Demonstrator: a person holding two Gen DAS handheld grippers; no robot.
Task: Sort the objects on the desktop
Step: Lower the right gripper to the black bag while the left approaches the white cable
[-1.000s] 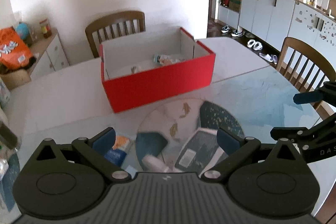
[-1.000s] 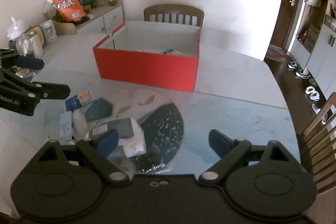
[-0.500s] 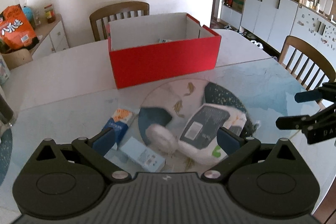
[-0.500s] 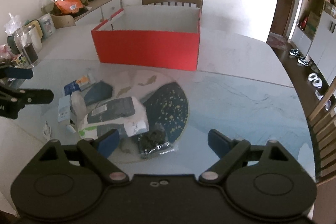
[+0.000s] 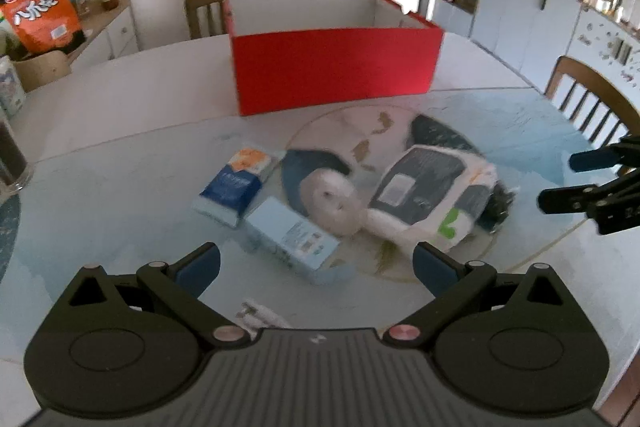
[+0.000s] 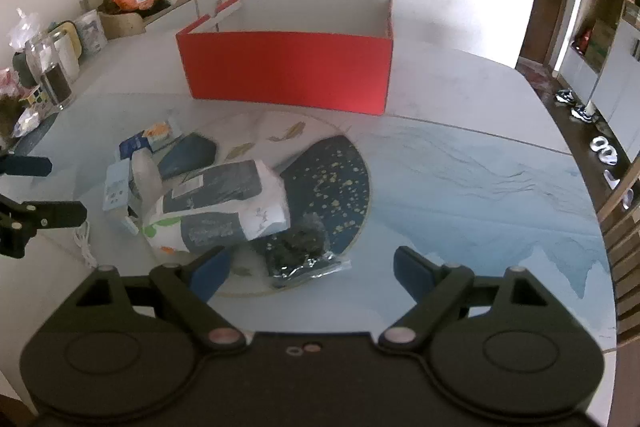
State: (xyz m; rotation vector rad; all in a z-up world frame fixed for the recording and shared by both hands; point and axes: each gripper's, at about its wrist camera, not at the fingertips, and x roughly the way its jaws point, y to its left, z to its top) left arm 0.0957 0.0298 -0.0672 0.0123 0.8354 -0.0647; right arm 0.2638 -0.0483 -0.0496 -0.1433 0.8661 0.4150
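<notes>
On the surface point(image 5: 120, 115) near you, the clutter is sitting in front of the red box point(image 5: 336, 67): blue-and-orange pack point(image 5: 234, 187), pale blue carton point(image 5: 290, 239), white bag point(image 5: 432, 195), dark packet point(image 6: 298, 251). Your left tool point(image 5: 316, 263) is hanging wide open over the carton, gripping nothing. Your right tool point(image 6: 312, 265) is also gaping, empty, packet lying between its fingers, untouched.

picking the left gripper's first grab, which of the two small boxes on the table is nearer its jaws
The pale blue box, lying just ahead of the open left gripper. The other, the dark blue and orange box, lies beyond it toward the red box.
</notes>
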